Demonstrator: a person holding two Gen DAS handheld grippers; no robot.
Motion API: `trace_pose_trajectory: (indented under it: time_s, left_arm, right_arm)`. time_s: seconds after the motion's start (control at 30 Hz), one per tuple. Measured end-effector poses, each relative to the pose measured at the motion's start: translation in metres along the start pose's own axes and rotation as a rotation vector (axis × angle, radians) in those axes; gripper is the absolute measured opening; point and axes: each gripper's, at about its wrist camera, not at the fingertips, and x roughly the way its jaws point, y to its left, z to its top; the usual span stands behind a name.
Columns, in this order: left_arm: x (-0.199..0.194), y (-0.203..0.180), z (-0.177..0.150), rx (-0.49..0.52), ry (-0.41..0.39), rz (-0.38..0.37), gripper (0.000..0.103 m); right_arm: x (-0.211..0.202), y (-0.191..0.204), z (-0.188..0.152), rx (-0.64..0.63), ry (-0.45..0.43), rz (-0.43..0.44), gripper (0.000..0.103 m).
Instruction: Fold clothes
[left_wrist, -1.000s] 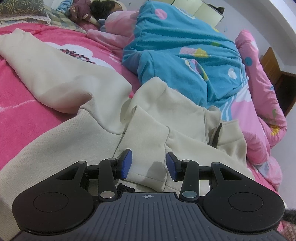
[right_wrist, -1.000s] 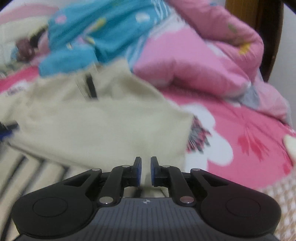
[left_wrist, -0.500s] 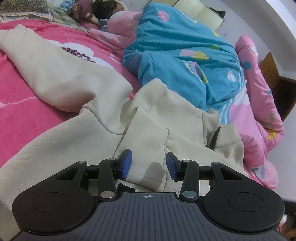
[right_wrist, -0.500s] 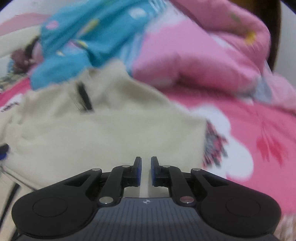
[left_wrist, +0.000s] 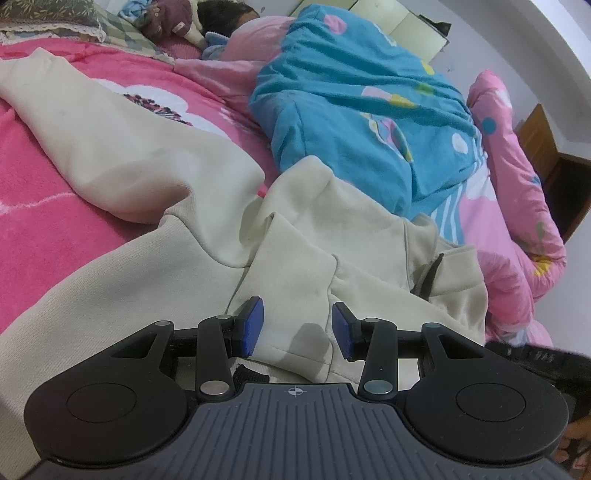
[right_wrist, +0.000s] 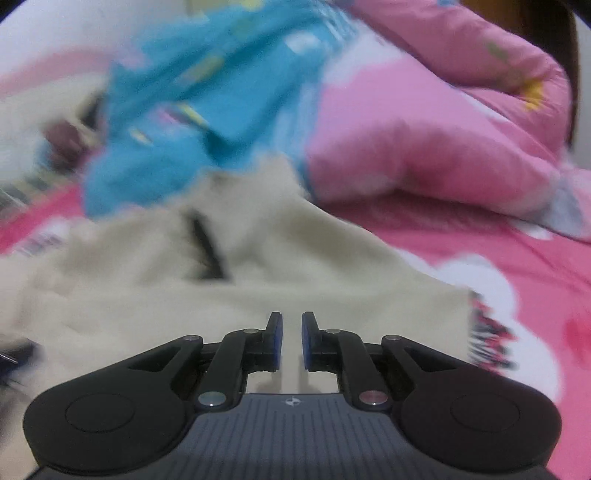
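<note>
Your cream hoodie (left_wrist: 207, 206) lies crumpled on the pink bed (left_wrist: 40, 236), spread from the near edge up toward the blue quilt (left_wrist: 354, 122); one sleeve (left_wrist: 92, 140) runs off to the left of the quilt, and the body is bunched just below it.

Your left claw (left_wrist: 295, 330) stands partly open, with a folded cuff (left_wrist: 295, 306) of the hoodie lying between its pads. The cloth seems to touch the left pad; whether the right pad touches it is not clear, so treat this as no firm grip yet.

Your right claw (right_wrist: 290, 341) is drawn in narrow, with a slim gap between its pads. Cream cloth shows through the gap, but it looks to lie beneath the claw, not pinched; I cannot tell for certain. That view is blurred, so fine detail is lost.

Expect the hoodie to be soft, thick and limp, with some weight for a garment. It should sag and drag wherever it is unsupported, and a single pinch would likely bunch it. It looks fleecy enough not to slip once clamped. Take hold at the doubled edges: the cuff, the hem, or a shoulder seam. Avoid the black zip (right_wrist: 207, 251) on the body below the quilt, which is hard and thin, and take care not to catch the bedding under the cloth.
</note>
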Motion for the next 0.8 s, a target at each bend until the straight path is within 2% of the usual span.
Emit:
trace_pose_trajectory:
  time_s: [0.07,0.17,0.3,0.47,0.5,0.57,0.67,0.7,0.8]
  left_arm:
    - [-0.001,0.0,0.001,-0.004,-0.001,0.0,0.042]
    - [-0.002,-0.001,0.004,-0.013,-0.003,0.007,0.043]
    - [-0.012,-0.007,0.015,-0.014,-0.025,0.049,0.047]
    - [-0.036,0.004,0.069,-0.076,-0.082,0.15,0.048]
    - [-0.04,0.011,0.085,-0.106,-0.093,0.185,0.05]
    - [-0.043,0.04,0.12,-0.235,-0.085,0.283,0.056]
    - [-0.041,0.096,0.163,-0.44,-0.055,0.352,0.06]
    - [-0.04,0.111,0.174,-0.464,-0.061,0.389,0.06]
    - [-0.036,0.146,0.196,-0.426,-0.117,0.535,0.06]
  right_arm:
    - [0.012,0.001,-0.008,0.037,0.011,0.058,0.011]
    - [0.046,-0.004,-0.033,0.094,0.076,0.089,0.011]
    - [0.048,-0.01,-0.032,0.126,0.094,0.112,0.011]
    - [0.051,-0.009,-0.034,0.129,0.081,0.12,0.011]
    - [0.051,-0.01,-0.035,0.133,0.078,0.123,0.011]
    - [0.051,-0.012,-0.036,0.142,0.074,0.131,0.011]
    - [0.044,-0.013,-0.037,0.155,0.068,0.141,0.011]
    - [0.044,-0.014,-0.037,0.159,0.067,0.144,0.011]
    - [0.044,-0.015,-0.038,0.169,0.065,0.151,0.011]
